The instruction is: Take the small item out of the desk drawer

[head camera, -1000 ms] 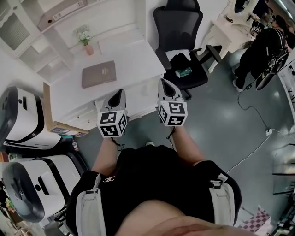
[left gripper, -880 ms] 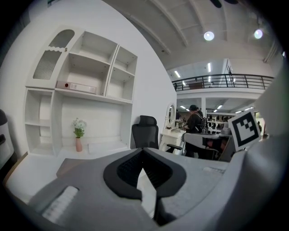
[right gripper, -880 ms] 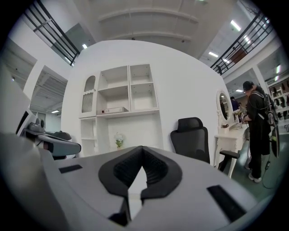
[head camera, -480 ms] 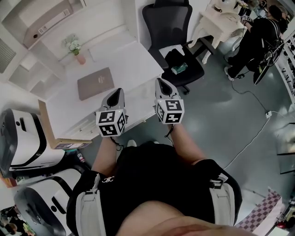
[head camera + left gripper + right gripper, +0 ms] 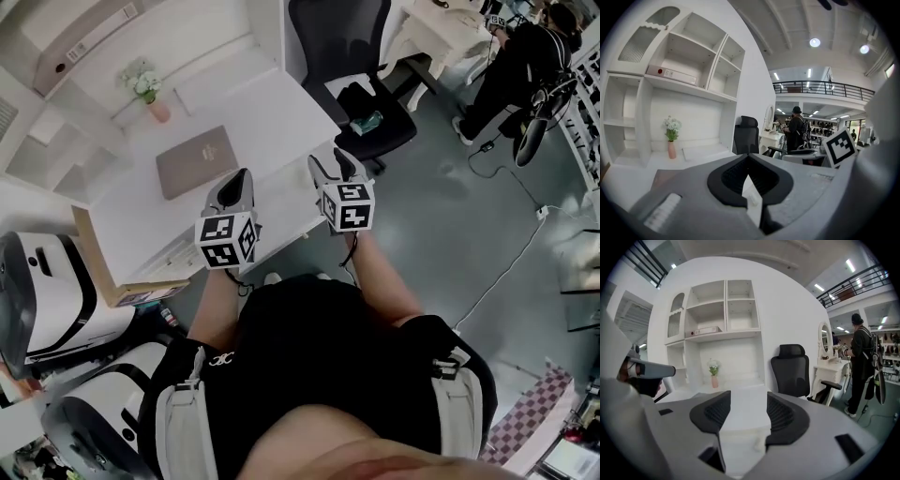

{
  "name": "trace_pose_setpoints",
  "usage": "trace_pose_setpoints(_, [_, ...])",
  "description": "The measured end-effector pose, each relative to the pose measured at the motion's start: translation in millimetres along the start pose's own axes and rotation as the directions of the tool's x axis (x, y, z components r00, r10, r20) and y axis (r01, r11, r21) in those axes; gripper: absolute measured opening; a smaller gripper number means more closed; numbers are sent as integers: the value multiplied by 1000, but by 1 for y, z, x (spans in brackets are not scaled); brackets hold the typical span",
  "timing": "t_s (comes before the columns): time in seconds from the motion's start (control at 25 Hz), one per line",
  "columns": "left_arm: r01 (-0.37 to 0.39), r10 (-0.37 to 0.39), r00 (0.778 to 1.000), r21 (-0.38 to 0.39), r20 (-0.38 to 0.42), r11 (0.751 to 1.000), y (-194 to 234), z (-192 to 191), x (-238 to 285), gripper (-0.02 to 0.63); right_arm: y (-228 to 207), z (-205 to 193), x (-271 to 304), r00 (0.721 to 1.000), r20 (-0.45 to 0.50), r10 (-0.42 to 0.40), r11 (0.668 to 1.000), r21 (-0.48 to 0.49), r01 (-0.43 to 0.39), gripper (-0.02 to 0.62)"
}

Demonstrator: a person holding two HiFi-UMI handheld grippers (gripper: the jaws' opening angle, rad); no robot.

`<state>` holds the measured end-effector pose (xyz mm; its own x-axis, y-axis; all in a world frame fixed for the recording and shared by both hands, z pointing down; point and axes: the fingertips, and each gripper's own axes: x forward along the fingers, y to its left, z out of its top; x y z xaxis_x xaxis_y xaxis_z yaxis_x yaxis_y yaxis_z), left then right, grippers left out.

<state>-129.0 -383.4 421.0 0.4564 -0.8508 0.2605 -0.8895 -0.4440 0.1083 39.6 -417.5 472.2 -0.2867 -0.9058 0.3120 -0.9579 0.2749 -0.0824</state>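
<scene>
The white desk (image 5: 272,122) stands in front of me, and its drawer fronts (image 5: 173,255) show shut under the front edge. No small item is in sight. My left gripper (image 5: 242,178) hangs over the desk's front edge, next to a brown notebook (image 5: 195,159), with its jaws shut and nothing in them; the left gripper view shows its pads (image 5: 736,176) meeting. My right gripper (image 5: 328,161) is at the desk's right front corner. Its jaws have just been opening and stand open with nothing between them, and the right gripper view shows the desk front (image 5: 740,441) through the gap.
A black office chair (image 5: 361,47) with a green item (image 5: 368,122) on its seat stands to the right of the desk. A vase of flowers (image 5: 150,94) sits at the back of the desk. A cardboard box (image 5: 103,277) and white machines (image 5: 42,281) stand at the left. A person (image 5: 516,66) is at the far right.
Both grippers have moved forward to the desk's front edge. The right gripper's jaws, shut in the earlier frames, now stand open. The left gripper stays shut.
</scene>
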Motion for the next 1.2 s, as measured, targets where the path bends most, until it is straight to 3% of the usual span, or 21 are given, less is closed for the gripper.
trace_pose_setpoints(0.48, [3,-5,999,-47,-49,999,45,-25,6,14,7,-81,56,966,-255,-36,999,-16,33,230])
trace_pose_setpoints(0.8, [0,-5,995,-58,-96,998,70,-41,11,14,-4,-138,93,906,-419,-51,998,2,57,230])
trace_pose_setpoints(1.2, [-24,10,985,-79,-170,997,103,-70,18,14,-16,-186,132,840,-539,-63,996,19,87,230])
